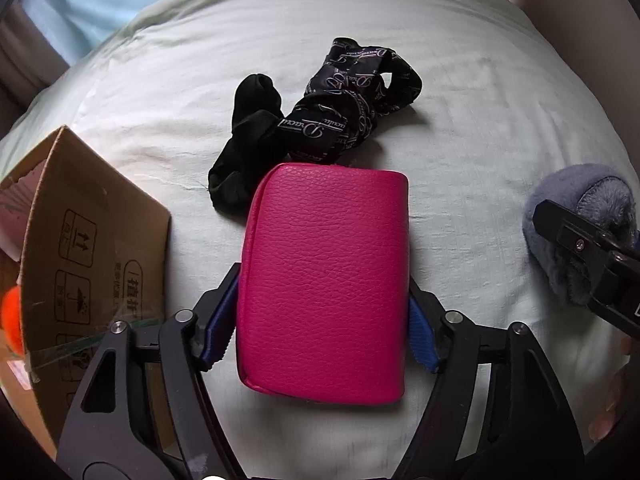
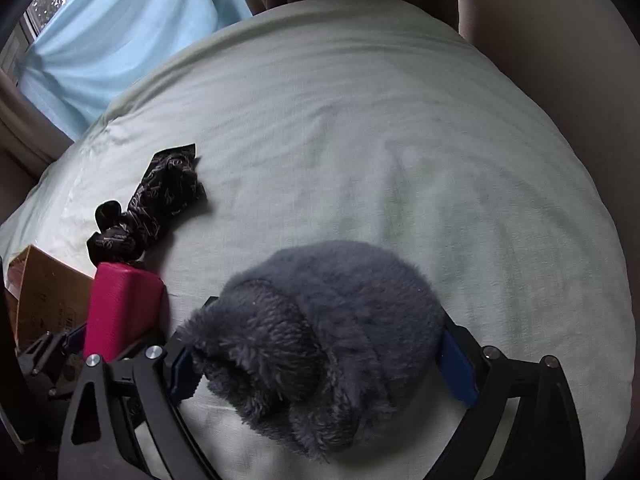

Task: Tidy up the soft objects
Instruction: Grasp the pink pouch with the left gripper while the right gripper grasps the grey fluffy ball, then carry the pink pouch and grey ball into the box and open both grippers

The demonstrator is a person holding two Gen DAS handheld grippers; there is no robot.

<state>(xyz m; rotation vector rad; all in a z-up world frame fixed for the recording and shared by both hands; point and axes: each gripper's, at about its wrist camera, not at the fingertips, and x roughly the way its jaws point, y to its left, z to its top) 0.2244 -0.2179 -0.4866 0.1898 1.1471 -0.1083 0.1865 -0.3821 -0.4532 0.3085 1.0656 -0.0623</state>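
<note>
A pink leather pouch [image 1: 324,280] lies on the pale green bed sheet [image 1: 460,128], between the blue pads of my left gripper [image 1: 320,320], which is shut on its sides. The pouch also shows in the right wrist view [image 2: 120,304]. A grey fluffy item [image 2: 320,340] lies between the blue pads of my right gripper [image 2: 320,364], which touch both its sides. It also shows in the left wrist view [image 1: 576,216]. A black sock [image 1: 244,140] and a black printed cloth [image 1: 352,100] lie on the sheet beyond the pouch.
An open cardboard box [image 1: 92,248] stands at the left, close to my left gripper, with something orange [image 1: 10,320] inside. It shows small in the right wrist view [image 2: 44,296]. A blue curtain [image 2: 132,28] hangs behind the bed.
</note>
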